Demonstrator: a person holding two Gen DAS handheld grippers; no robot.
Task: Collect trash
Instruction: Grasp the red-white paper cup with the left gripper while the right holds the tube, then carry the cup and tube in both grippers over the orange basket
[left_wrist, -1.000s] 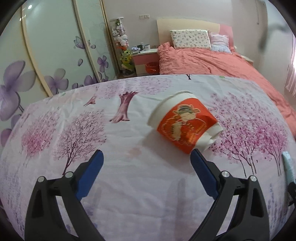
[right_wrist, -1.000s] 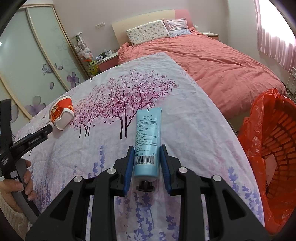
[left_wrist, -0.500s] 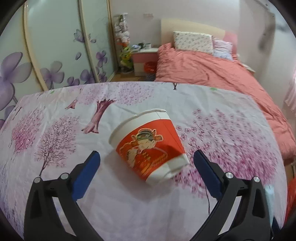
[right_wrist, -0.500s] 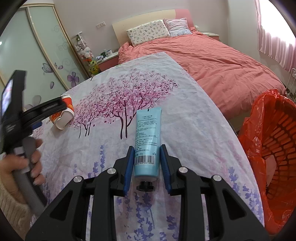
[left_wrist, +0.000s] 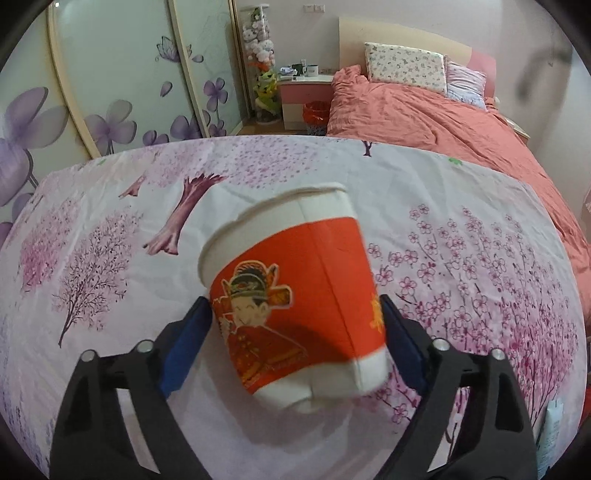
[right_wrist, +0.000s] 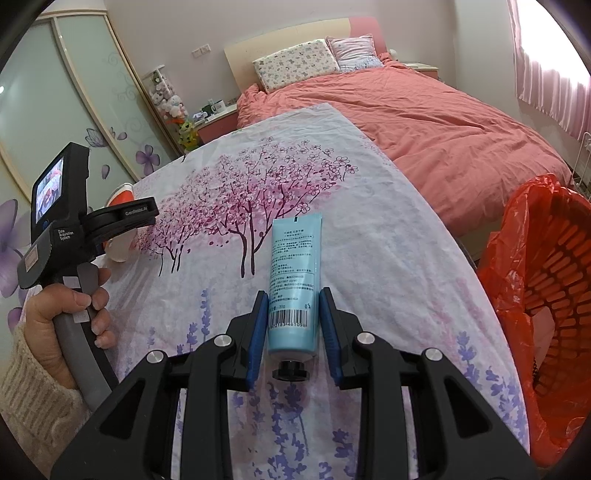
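Observation:
A red-and-white paper cup (left_wrist: 314, 266) lies on its side on the blossom-print cloth, its base towards me. My left gripper (left_wrist: 293, 301) straddles it, jaws closing, and both blue pads touch its sides. In the right wrist view that gripper's finger (right_wrist: 125, 214) hides most of the cup (right_wrist: 119, 194). A light blue tube (right_wrist: 295, 258) lies on the cloth with its black cap nearest the camera. My right gripper (right_wrist: 293, 325) is shut on the tube's lower end.
An orange basket lined with a red bag (right_wrist: 546, 258) stands off the table's right edge. A bed with a pink cover (right_wrist: 443, 122) lies beyond the table. A person's hand (right_wrist: 70, 306) holds the left gripper's handle. Wardrobe doors (left_wrist: 110, 92) stand at the left.
My left gripper has come forward until the cup sits between its jaws, which have narrowed onto the cup's sides. The right gripper and the tube have not moved.

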